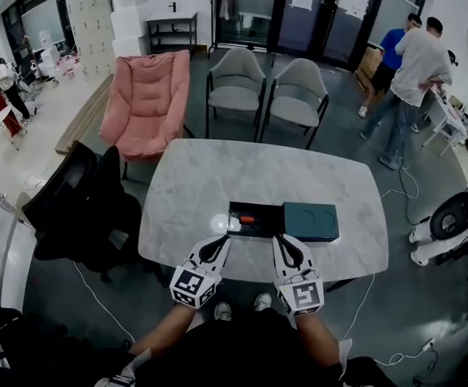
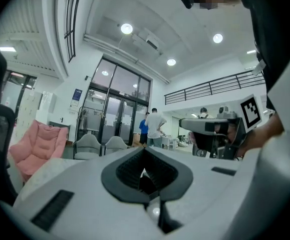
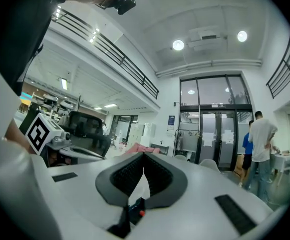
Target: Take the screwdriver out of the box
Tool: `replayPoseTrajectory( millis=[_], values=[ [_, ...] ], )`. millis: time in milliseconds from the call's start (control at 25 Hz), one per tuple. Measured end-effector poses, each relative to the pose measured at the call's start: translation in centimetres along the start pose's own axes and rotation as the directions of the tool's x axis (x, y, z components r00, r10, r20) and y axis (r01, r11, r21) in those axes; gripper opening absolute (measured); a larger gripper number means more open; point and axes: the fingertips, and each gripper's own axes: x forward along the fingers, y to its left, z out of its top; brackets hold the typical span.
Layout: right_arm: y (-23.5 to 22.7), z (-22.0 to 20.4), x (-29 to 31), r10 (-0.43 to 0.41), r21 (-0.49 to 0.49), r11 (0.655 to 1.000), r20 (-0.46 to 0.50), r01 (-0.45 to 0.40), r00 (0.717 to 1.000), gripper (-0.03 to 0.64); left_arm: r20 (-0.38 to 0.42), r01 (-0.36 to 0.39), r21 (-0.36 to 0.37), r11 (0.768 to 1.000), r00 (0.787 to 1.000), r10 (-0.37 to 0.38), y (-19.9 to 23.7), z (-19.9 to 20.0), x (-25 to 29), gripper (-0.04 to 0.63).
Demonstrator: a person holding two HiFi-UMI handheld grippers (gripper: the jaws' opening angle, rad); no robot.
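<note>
Screwdriver location: inside open black box, orange handle visible, on marble table. Teal sleeve butted against box's right end. Left gripper and right gripper level, side by side near table's front edge, just short of box. Both clenched tight, jaws tip to tip, gripping nothing.

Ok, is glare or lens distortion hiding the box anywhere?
Head view: a bright glare spot on the table sits beside the box's left end; the screwdriver's orange handle is readable. Both gripper views: heavy fisheye bending, dark corners, bright ceiling lights.
</note>
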Motion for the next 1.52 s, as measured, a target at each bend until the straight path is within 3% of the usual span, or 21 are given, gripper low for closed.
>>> replayPoseTrajectory(
  millis=[760,880,1000,1080,1320,1520],
  values=[
    [-9.3,-4.9,4.0,-0.025,0.092,0.995,-0.044,0.029,0.999,0.025,-0.179,0.043,0.036,0.998,0.983,-0.036,2.2,-4.9,10.8,0.006],
    [-10.3,-5.8,4.9,-0.024,0.111,0.993,-0.047,0.029,0.999,0.025,-0.214,0.089,0.056,0.994,0.974,-0.075,2.2,-6.2,12.4,0.006],
    [-11.1,-6.6,5.8,-0.011,0.128,0.992,-0.056,0.018,0.998,0.025,-0.263,0.172,0.104,0.98,0.955,-0.14,1.6,-7.7,13.9,0.006],
    [-11.7,-7.0,6.3,0.002,0.136,0.991,-0.062,0.006,0.998,0.025,-0.316,0.199,0.147,0.969,0.938,-0.144,1.5,-8.6,14.8,0.006],
    [-14.0,-7.6,8.1,0.035,0.122,0.992,-0.058,-0.028,0.998,0.025,-0.46,0.245,0.296,0.923,0.884,-0.087,2.3,-11.6,16.4,0.006],
    [-15.9,-8.7,8.6,0.023,0.143,0.99,-0.062,-0.014,0.998,0.025,-0.553,0.281,0.353,0.892,0.832,-0.044,4.0,-14.3,17.5,0.006]
  ],
)
